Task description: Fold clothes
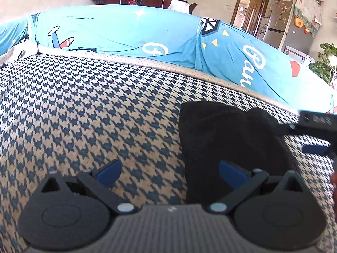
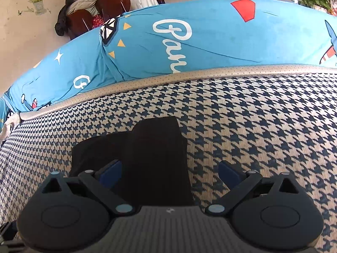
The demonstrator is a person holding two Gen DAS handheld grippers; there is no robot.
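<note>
A black garment (image 1: pixel 227 139) lies bunched on the houndstooth sofa seat (image 1: pixel 84 109), right of centre in the left wrist view. My left gripper (image 1: pixel 169 171) hovers open at its left edge, the right blue pad (image 1: pixel 231 171) over the cloth. In the right wrist view the same black garment (image 2: pixel 147 151) lies folded in overlapping layers. My right gripper (image 2: pixel 169 171) is open above it, its left pad (image 2: pixel 111 171) over the cloth and its right pad over bare seat. The right gripper's fingers (image 1: pixel 316 126) also show at the right edge of the left view.
A blue printed cover (image 2: pixel 189 42) drapes the sofa back behind a beige piped edge (image 2: pixel 147 80). Wooden chairs (image 2: pixel 105 8) with a dark coat stand behind, and a fridge (image 1: pixel 290 27) and plants (image 1: pixel 324 63) at the right. The houndstooth seat cover (image 2: pixel 263 126) spreads wide.
</note>
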